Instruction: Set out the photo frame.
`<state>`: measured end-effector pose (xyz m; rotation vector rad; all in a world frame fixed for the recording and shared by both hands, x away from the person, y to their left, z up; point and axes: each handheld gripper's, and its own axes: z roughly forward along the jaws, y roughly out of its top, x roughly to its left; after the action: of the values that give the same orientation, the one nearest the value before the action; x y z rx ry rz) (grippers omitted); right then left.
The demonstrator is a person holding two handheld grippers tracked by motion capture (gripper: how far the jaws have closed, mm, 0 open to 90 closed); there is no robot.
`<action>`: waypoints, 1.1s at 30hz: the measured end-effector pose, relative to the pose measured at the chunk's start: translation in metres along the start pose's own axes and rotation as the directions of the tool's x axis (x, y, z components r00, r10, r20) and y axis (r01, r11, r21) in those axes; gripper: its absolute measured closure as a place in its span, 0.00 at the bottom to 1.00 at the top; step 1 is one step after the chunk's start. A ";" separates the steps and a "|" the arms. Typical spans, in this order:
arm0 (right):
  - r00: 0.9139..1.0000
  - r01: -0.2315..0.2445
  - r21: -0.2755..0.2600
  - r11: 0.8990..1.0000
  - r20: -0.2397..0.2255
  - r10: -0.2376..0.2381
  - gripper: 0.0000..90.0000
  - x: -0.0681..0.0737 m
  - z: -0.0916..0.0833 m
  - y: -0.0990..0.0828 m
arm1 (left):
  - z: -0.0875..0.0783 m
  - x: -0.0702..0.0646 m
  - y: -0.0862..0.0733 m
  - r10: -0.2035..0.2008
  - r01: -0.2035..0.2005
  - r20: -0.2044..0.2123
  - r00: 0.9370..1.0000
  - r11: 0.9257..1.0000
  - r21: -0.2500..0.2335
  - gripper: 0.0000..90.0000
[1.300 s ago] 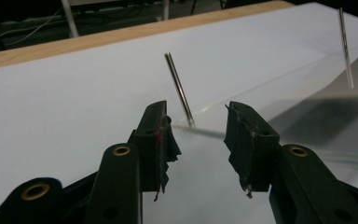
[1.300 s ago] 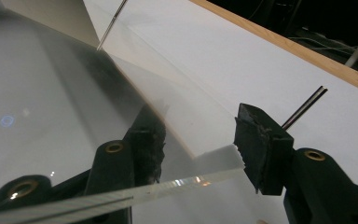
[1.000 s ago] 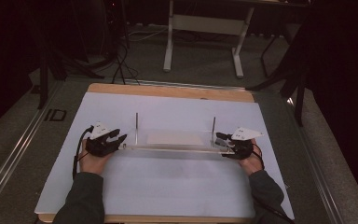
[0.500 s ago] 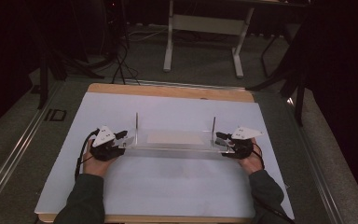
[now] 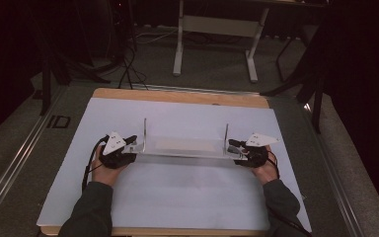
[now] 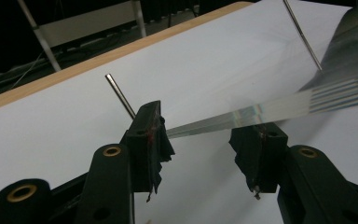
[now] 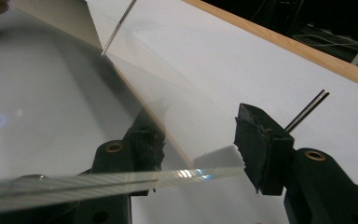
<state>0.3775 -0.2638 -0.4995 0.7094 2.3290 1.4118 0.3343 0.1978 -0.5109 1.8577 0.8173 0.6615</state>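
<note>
A clear plastic plate (image 5: 182,145) with two upright metal rods (image 5: 145,131) (image 5: 226,136) lies on the white table sheet (image 5: 177,197). My left gripper (image 5: 131,149) is at its left end and my right gripper (image 5: 236,152) at its right end, each with one jaw on either side of the plate. In the left gripper view, the left gripper (image 6: 205,140) has just been opening and stands open, with the plate's edge (image 6: 242,114) still between its pads. In the right gripper view, the right gripper (image 7: 200,144) is closed across the plate (image 7: 51,116), whose corner touches one pad.
The sheet covers a wooden tabletop (image 5: 177,95) whose far edge shows behind the plate. A white metal frame (image 5: 217,27) stands on the dark floor beyond the table. Cables (image 5: 128,59) lie on the floor at the back left.
The left gripper's jaws have spread wider around the plate's left end, and that hand has shifted slightly. The plate and the right gripper have not moved.
</note>
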 end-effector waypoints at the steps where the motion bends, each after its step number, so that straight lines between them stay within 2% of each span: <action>1: 1.000 -0.004 -0.003 1.000 -0.004 0.004 0.56 0.000 0.000 0.000 | 0.000 0.001 0.000 -0.001 0.001 -0.002 1.000 1.000 -0.002 0.59; 9: 1.000 -0.025 -0.023 0.999 -0.003 0.025 0.56 -0.003 0.000 0.002 | 0.002 0.001 0.005 -0.023 0.023 -0.023 0.999 1.000 -0.018 0.59; 17: 0.999 -0.037 -0.035 0.999 0.005 0.038 0.56 -0.005 0.001 0.005 | 0.003 0.004 0.009 -0.054 0.054 -0.018 0.998 0.998 -0.011 0.59; 21: 0.998 -0.064 -0.047 0.997 0.015 0.065 0.55 -0.007 0.001 0.007 | 0.002 0.005 0.013 -0.066 0.065 -0.027 0.997 0.997 -0.037 0.61; 25: 0.996 -0.081 -0.058 0.995 0.021 0.082 0.54 -0.009 0.002 0.008 | 0.003 0.006 0.015 -0.070 0.069 -0.031 0.997 0.997 -0.041 0.62; 26: 0.995 -0.100 -0.068 0.993 0.021 0.102 0.53 -0.011 0.003 0.008 | 0.004 0.008 0.016 -0.076 0.075 -0.030 0.997 0.996 -0.045 0.62; 33: 0.990 -0.130 -0.096 0.987 0.033 0.133 0.53 -0.015 0.005 0.011 | 0.008 0.013 0.023 -0.061 0.059 -0.037 0.997 0.997 -0.057 0.62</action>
<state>0.3950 -0.2642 -0.4919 0.8696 2.2055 1.5368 0.3545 0.1962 -0.4921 1.7678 0.8676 0.6780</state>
